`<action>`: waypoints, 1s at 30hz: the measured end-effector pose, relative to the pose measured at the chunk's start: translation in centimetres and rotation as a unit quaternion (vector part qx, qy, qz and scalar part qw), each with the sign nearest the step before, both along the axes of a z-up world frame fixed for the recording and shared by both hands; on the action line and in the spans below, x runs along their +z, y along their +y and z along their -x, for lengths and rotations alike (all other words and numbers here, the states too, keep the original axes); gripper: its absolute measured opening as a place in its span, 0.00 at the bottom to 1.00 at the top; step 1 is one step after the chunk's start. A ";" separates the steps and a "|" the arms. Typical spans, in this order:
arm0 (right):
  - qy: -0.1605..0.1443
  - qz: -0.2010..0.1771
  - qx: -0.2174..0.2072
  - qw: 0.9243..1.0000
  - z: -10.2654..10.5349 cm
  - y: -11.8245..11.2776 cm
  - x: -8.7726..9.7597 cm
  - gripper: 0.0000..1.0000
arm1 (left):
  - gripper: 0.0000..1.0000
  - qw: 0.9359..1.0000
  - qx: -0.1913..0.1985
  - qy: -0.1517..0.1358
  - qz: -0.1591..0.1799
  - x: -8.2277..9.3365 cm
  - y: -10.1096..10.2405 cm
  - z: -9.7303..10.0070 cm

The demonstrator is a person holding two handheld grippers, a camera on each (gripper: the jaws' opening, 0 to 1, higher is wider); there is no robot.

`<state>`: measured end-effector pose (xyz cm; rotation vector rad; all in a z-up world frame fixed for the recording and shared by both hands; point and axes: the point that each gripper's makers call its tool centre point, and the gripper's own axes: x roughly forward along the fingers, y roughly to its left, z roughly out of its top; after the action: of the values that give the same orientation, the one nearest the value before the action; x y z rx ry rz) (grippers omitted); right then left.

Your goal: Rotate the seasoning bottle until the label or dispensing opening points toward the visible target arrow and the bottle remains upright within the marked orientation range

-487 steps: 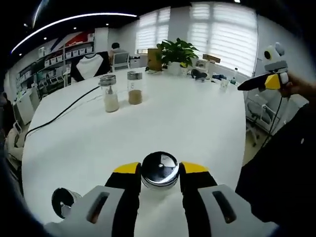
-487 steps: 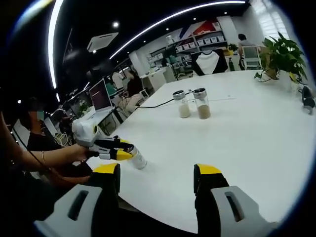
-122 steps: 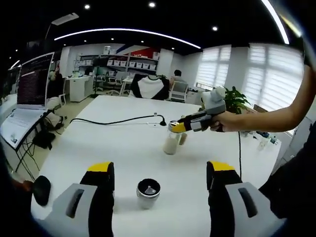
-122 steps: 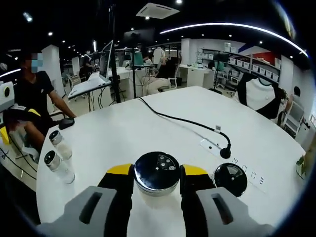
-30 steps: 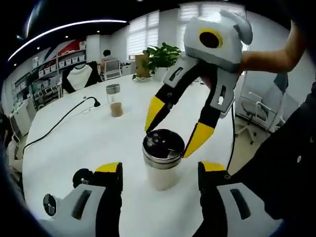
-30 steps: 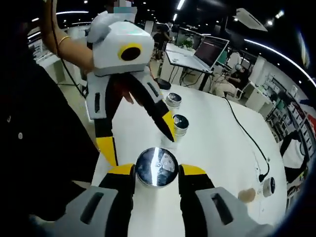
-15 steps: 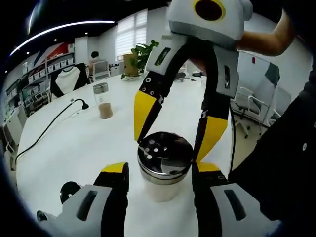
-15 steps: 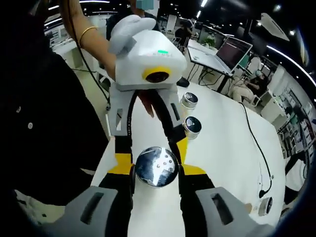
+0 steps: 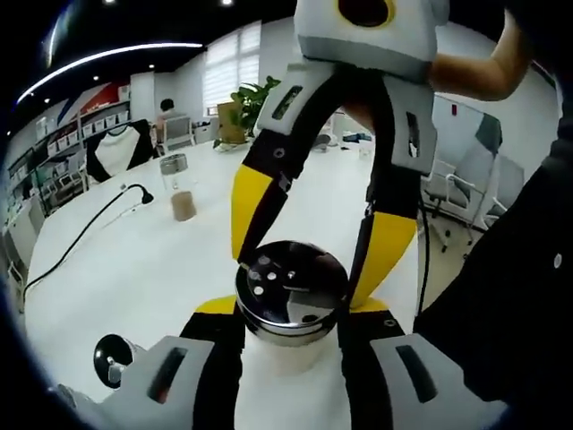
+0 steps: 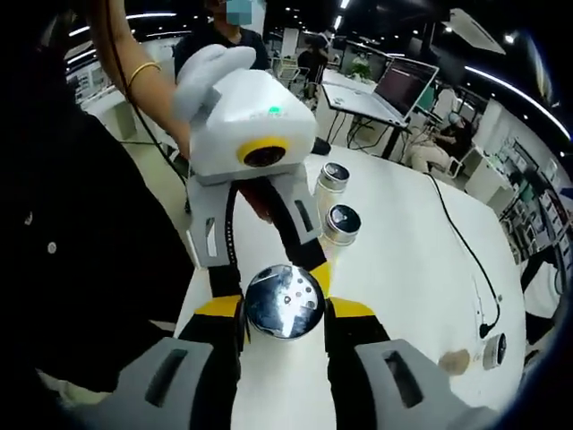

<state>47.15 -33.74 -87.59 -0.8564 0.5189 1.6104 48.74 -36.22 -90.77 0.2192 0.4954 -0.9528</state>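
White office table carries my seasoning bottle, upright near its edge. My left gripper, spread wide a second ago, now pinches its cap alongside my right gripper, so I judge the turning can begin.

White table, potted plant, black cable, open laptop

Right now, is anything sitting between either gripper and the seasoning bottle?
Nothing visible. The seasoning bottle sits between the jaws of both the left gripper and the right gripper, which close in on its metal cap from opposite sides.
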 end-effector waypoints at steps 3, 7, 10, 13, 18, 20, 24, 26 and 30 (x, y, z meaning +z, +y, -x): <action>0.003 -0.003 -0.010 1.000 0.0 0.0 0.0 0.33 | 0.43 1.000 0.012 -0.005 0.004 0.0 -0.1 0.0; 0.030 -0.014 -0.053 0.998 0.0 -0.1 0.2 0.32 | 0.43 0.999 0.034 -0.010 0.010 0.1 -0.1 0.0; 0.029 -0.011 -0.063 0.998 -0.2 -0.4 0.1 0.32 | 0.43 0.998 0.058 -0.015 0.017 0.2 -0.1 -0.2; 0.045 -0.015 -0.101 0.994 -0.3 -0.7 0.0 0.31 | 0.42 0.996 0.086 -0.018 0.017 0.1 0.0 -0.4; 0.092 -0.024 -0.172 0.981 -0.3 -1.5 -0.1 0.29 | 0.42 0.991 0.128 -0.022 0.021 0.1 0.1 -0.5; 0.108 -0.025 -0.192 0.975 -0.2 -1.8 -0.3 0.28 | 0.42 0.989 0.145 -0.026 0.019 0.2 0.2 -0.6; 0.121 -0.033 -0.213 0.969 0.0 -1.9 -0.2 0.28 | 0.42 0.985 0.170 -0.024 0.020 0.2 0.2 -0.5; 0.129 -0.038 -0.222 0.966 0.1 -1.7 0.0 0.30 | 0.43 0.983 0.180 -0.025 0.019 0.1 0.2 -0.5; 0.114 -0.034 -0.234 0.965 0.2 -1.2 0.3 0.35 | 0.43 0.979 0.199 -0.027 0.017 0.1 0.3 -0.6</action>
<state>46.97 -34.93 -87.25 -0.4510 0.7611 1.2826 49.39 -35.88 -90.71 0.1088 0.4514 -0.5618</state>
